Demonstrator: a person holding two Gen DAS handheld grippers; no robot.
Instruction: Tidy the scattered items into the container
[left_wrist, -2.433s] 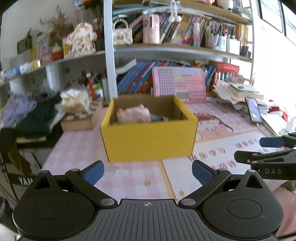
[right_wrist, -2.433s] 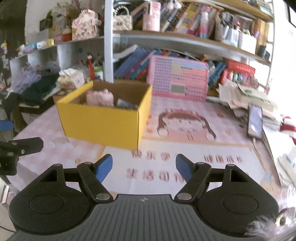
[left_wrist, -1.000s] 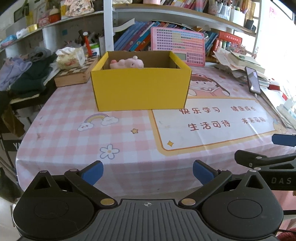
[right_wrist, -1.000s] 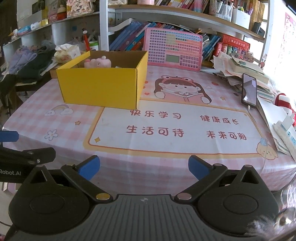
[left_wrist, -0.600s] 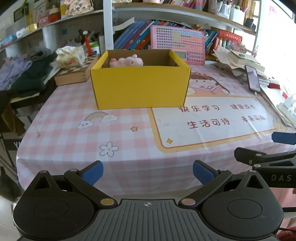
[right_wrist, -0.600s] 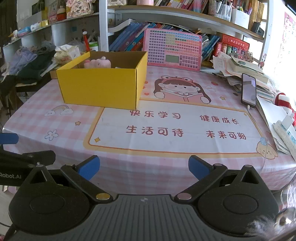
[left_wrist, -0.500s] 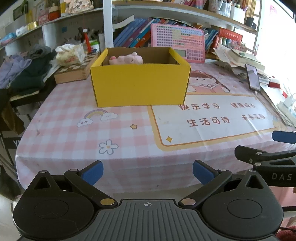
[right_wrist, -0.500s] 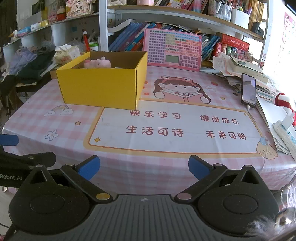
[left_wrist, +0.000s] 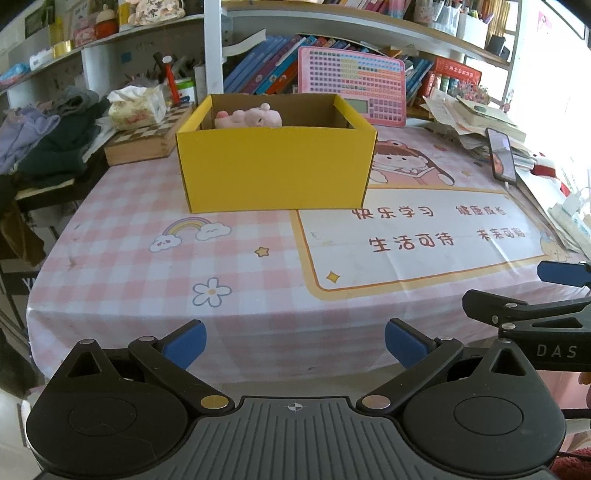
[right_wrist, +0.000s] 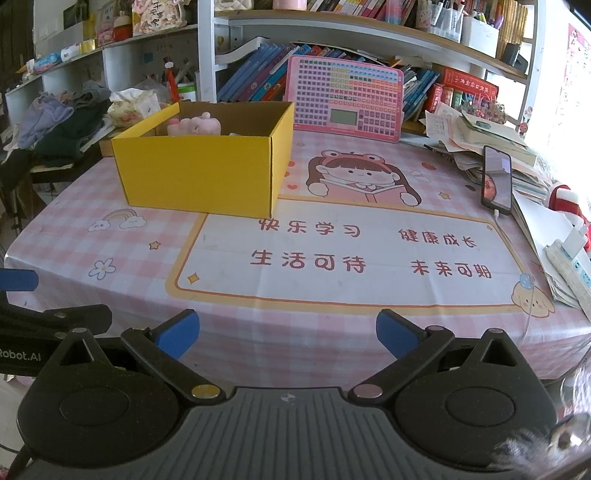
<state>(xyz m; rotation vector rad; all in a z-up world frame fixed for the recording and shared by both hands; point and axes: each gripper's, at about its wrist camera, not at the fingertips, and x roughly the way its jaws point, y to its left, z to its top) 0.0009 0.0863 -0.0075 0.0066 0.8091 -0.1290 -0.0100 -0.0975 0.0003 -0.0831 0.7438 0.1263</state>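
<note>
Left wrist view — we list the left gripper (left_wrist: 295, 341) with jaws apart, empty, held off the counter (left_wrist: 258, 280) edge; right gripper (right_wrist: 287, 334) likewise apart and empty. Yellow box (left_wrist: 275, 168) sits well ahead, pink plush toy (left_wrist: 251, 117) inside — tidying, we judge, finished.

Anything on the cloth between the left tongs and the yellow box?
Nothing. The left wrist view shows only bare printed tablecloth between the open left tongs and the yellow box.
</note>
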